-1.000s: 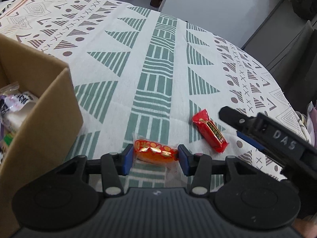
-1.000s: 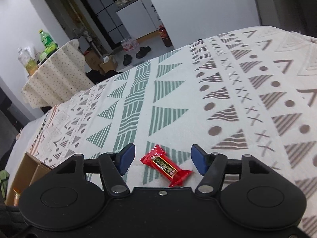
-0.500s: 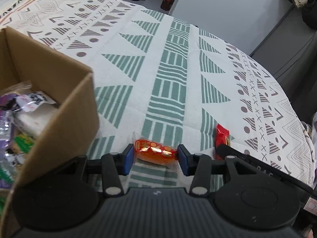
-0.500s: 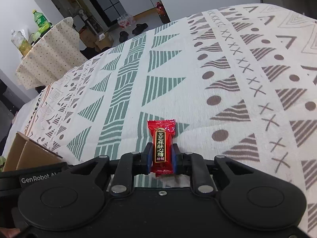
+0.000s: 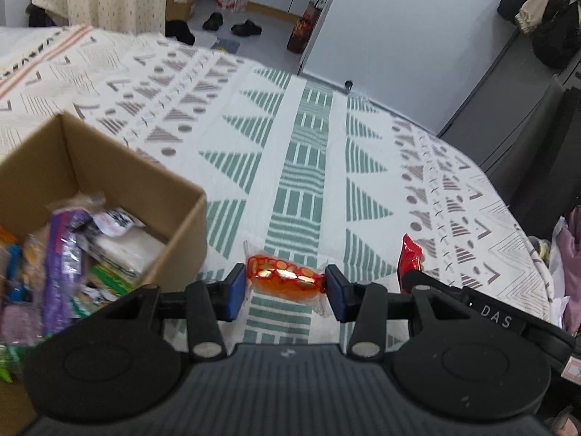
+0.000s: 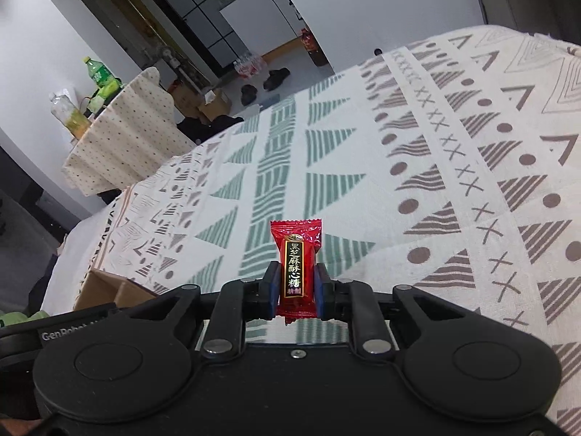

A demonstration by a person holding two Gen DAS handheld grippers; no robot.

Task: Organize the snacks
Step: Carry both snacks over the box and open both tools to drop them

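Note:
My left gripper (image 5: 285, 290) is shut on an orange wrapped candy (image 5: 285, 279), held lengthwise between the blue pads above the tablecloth. A cardboard box (image 5: 109, 181) with several snack packets (image 5: 65, 239) stands just to its left. My right gripper (image 6: 295, 289) is shut on a red wrapped candy (image 6: 295, 270) with gold lettering, held upright above the table. That red candy also shows in the left wrist view (image 5: 409, 259), beside the right gripper's body. A corner of the box shows in the right wrist view (image 6: 109, 289).
The table carries a white cloth (image 5: 308, 167) with green and brown patterns. Beyond its far edge are shoes (image 5: 232, 25) on the floor, a grey cabinet (image 5: 526, 116) at right, and a second draped table with bottles (image 6: 120, 138).
Both grippers have lifted with their candies. The right gripper closed on the red candy one second ago and raised it. The left gripper moved left, nearer the box, which now shows more of its inside.

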